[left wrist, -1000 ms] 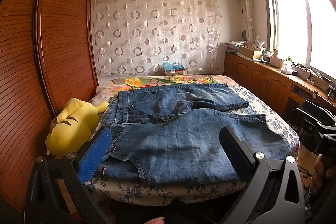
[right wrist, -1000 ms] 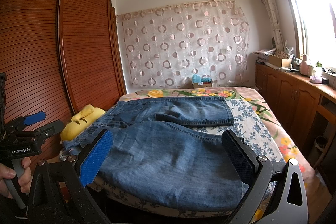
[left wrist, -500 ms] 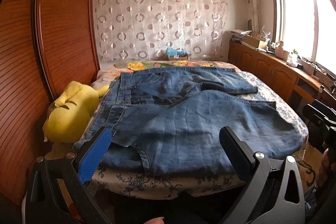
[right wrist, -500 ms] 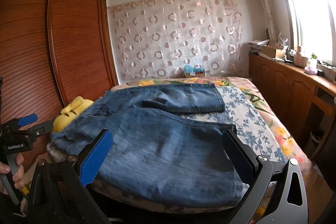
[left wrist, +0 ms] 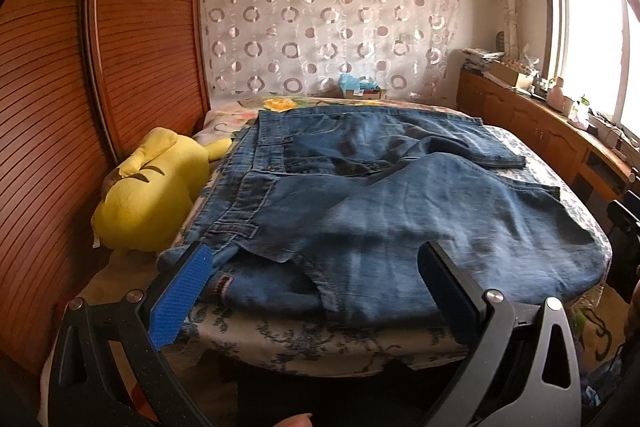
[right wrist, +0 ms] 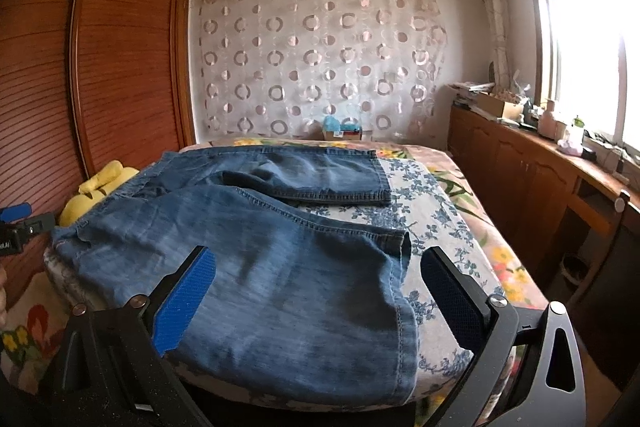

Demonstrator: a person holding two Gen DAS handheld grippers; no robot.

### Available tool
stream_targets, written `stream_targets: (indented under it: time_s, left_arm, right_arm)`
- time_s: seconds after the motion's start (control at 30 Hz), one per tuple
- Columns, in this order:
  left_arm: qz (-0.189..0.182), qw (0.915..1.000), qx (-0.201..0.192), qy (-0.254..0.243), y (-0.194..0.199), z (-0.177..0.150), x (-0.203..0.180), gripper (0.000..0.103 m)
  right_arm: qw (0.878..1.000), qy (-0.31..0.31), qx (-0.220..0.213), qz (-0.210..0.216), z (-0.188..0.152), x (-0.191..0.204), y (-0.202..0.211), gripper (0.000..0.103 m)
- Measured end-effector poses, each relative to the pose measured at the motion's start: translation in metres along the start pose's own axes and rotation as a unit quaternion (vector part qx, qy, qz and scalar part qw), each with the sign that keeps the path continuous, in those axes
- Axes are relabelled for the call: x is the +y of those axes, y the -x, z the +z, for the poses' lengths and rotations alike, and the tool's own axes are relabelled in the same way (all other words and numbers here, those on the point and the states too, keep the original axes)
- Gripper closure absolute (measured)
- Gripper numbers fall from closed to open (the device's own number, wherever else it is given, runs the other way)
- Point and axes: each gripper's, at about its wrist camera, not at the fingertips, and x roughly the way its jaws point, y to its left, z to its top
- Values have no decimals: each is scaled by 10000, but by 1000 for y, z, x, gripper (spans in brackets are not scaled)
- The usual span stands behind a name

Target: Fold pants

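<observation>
Blue denim pants [left wrist: 360,195] lie spread flat on the bed, waistband to the left, both legs running right. They also show in the right wrist view [right wrist: 260,251]. My left gripper [left wrist: 312,291] is open and empty, just short of the near waist corner at the bed's front edge. My right gripper [right wrist: 316,291] is open and empty, over the near leg close to its hem. The left gripper shows at the left edge of the right wrist view [right wrist: 20,223].
The bed [left wrist: 340,343] has a floral sheet. A yellow plush toy [left wrist: 148,187] lies by the waistband against the wooden wardrobe [left wrist: 60,107]. Wooden cabinets [right wrist: 540,179] with clutter run under the window on the right. A small box [left wrist: 360,89] sits at the far end.
Both grippers have moved forward and lower toward the bed's near edge; the pants fill more of each view. Both stay open. The pants have not moved.
</observation>
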Motion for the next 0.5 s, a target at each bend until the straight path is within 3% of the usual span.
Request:
stream_targets:
  time_s: [0.1, 0.27, 0.5]
  left_arm:
    - [74, 10000, 49, 18, -6, -2, 10, 0]
    - [232, 9996, 151, 81, -16, -5, 28, 0]
    - [325, 9988, 324, 141, -32, -14, 50, 0]
  right_arm:
    - [10000, -7, -2, 29, -1, -5, -5, 6]
    - [9993, -177, 187, 281, -1, -20, -21, 23]
    - [9979, -111, 537, 358, -2, -31, -28, 24]
